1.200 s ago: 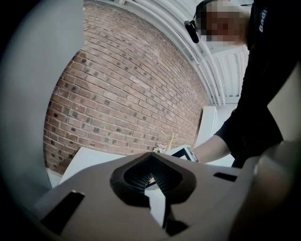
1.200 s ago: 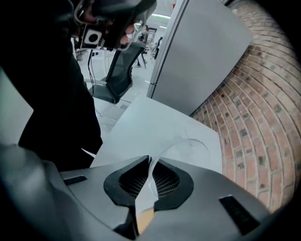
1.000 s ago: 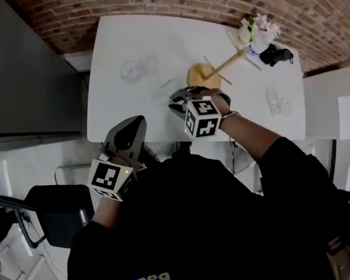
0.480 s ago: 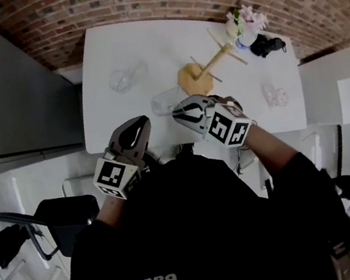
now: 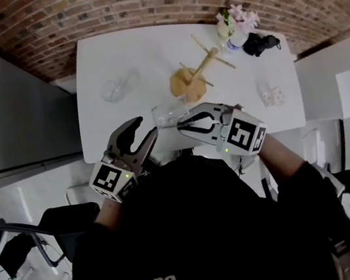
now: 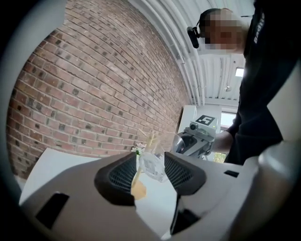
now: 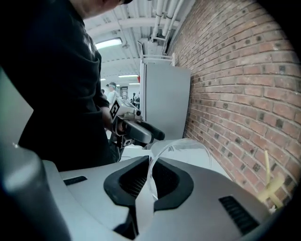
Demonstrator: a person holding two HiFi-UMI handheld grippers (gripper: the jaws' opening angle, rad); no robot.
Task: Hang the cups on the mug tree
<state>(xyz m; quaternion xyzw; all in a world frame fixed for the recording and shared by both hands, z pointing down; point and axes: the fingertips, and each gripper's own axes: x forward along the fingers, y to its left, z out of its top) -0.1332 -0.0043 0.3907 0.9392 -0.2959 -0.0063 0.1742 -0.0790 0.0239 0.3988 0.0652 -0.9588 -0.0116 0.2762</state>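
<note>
Right gripper (image 5: 184, 122) has a cup (image 5: 168, 112)!
Jaws pinch its clear wall (tree (image 5: 188, 84) just beyond); left gripper (image 5: 144, 128) has just been opening, spread, nothing between.

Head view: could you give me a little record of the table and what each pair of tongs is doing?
table: white, beside a brick wall
mug tree: wooden, pegs bare
right tongs: shut on a clear cup
left tongs: open, just been opening, nothing between them
second cup: clear, on the table, left of the mug tree
</note>
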